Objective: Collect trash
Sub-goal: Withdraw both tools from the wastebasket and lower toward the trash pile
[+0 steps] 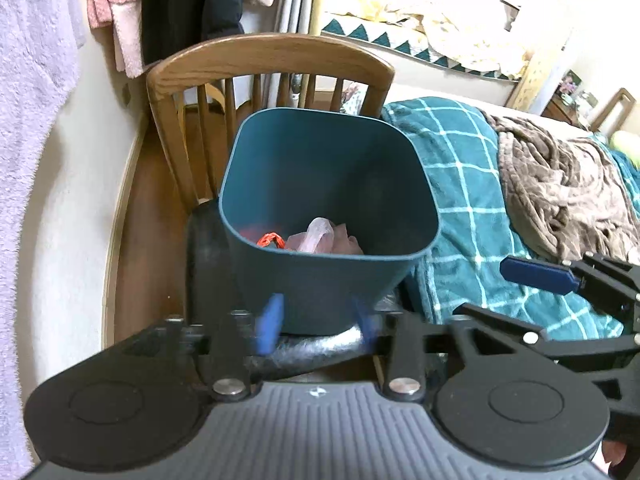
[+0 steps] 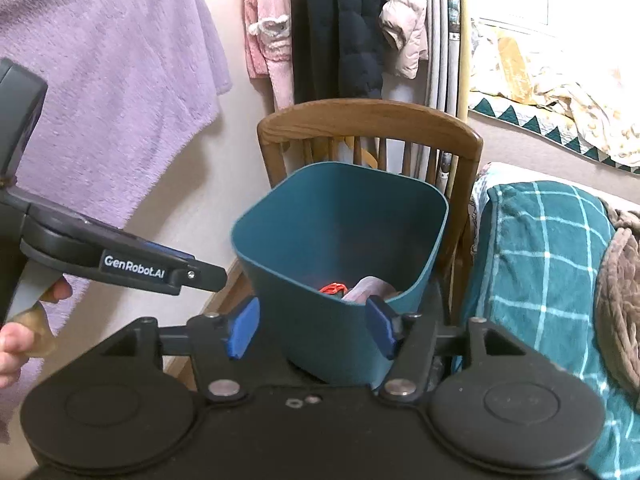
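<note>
A teal trash bin stands on the black seat of a wooden chair. Inside it lie a red-orange crumpled scrap and pale pink plastic; both also show in the right wrist view, the scrap beside the plastic. My left gripper hangs open just before the bin's near wall, with nothing between its blue pads. My right gripper is open too, in front of the bin, and grips nothing. One of its blue fingers shows at the right of the left wrist view.
A bed with a teal plaid blanket and a brown throw lies right of the chair. Coats hang on the wall behind. A purple fleece hangs at the left. A hand holds the left tool's black housing.
</note>
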### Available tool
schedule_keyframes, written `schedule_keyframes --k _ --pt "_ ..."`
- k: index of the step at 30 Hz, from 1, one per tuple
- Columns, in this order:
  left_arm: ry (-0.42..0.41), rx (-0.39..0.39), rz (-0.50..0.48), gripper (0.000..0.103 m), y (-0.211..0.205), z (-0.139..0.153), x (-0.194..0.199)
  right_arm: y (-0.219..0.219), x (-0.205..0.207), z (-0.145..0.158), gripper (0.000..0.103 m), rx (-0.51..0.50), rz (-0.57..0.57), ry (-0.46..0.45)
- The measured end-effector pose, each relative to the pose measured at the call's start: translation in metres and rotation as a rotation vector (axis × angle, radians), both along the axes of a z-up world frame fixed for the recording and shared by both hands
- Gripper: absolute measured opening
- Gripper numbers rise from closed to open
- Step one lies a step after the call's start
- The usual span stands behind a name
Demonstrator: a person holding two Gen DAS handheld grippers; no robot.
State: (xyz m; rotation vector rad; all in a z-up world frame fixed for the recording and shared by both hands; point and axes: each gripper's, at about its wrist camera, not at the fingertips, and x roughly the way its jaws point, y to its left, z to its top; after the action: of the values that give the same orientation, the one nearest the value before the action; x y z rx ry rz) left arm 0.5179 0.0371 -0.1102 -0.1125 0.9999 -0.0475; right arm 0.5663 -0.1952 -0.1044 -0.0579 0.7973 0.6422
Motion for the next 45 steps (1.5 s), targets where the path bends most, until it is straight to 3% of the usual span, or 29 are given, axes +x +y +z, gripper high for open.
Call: schedule_keyframes --k 1,2,7,15,19,24,28,36,45 --pt "-0.011 -0.01 -0.003 0.07 0.001 0.003 -0.006 -0.001 -0.005 0.002 0.061 0.006 -0.004 -0.001" --pt "-0.027 -0.023 -0.01 0.072 0.003 0.006 -0.014 -0.003 -0.01 0.004 0.065 0.014 -0.011 -0.002" --pt "-0.032 -0.054 -0.036 0.077 0.007 0.008 -0.047 -0.011 -0.037 0.011 0.075 0.047 -0.031 0.007" --pt "-0.058 0.027 -0.072 0.08 0.006 -0.014 -0.098 -0.023 -0.082 -0.006 0.088 0.064 -0.054 0.034" --pt "-0.04 -0.019 -0.093 0.091 0.009 -0.035 -0.116 -0.029 -0.101 -0.028 0.093 0.067 -0.073 0.049" --pt "-0.005 -0.14 -0.06 0.1 0.018 -0.07 -0.13 -0.037 -0.119 -0.065 0.095 0.052 -0.093 0.083" --pt "0.017 -0.199 -0.001 0.103 0.025 -0.107 -0.136 -0.04 -0.129 -0.105 0.096 0.025 -0.097 0.116" --pt "0.167 -0.305 0.122 0.103 0.045 -0.215 -0.129 -0.057 -0.134 -0.212 0.096 -0.032 -0.149 0.23" --pt "0.279 -0.159 0.194 0.103 0.042 -0.378 -0.126 -0.058 -0.134 -0.367 0.096 -0.128 -0.182 0.347"
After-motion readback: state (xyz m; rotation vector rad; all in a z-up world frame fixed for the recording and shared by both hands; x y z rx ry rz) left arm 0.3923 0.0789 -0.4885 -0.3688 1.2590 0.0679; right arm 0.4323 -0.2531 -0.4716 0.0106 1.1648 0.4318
